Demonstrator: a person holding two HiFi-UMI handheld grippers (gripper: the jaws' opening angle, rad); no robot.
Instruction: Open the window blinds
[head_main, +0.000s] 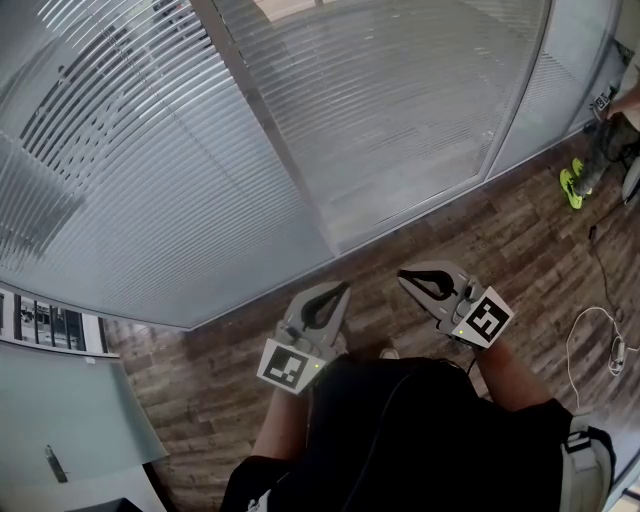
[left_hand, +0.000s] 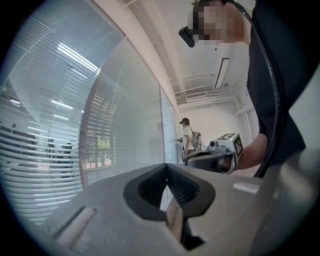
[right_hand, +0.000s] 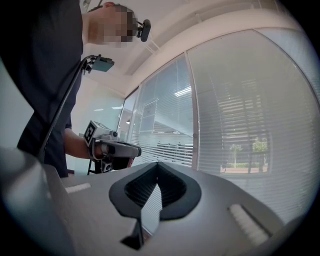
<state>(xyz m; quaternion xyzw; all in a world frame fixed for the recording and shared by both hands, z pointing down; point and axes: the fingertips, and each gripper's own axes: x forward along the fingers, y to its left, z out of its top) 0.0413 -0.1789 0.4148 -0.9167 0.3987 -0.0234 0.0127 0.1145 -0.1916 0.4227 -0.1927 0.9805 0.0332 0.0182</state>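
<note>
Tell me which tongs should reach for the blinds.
Left, marginally. The left tongs and right tongs are shut and empty, but the left tips sit nearer the frame post between blinds. No pull cord shows.

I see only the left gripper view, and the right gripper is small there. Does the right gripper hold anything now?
Observer: No. In the right gripper view, the right gripper has its fingers together, with nothing between them.
Operator: Does either gripper touch the grey slatted window blinds?
Observer: No. The head view shows the left gripper and the right one over the brown wood-plank floor, apart from the blinds.
</note>
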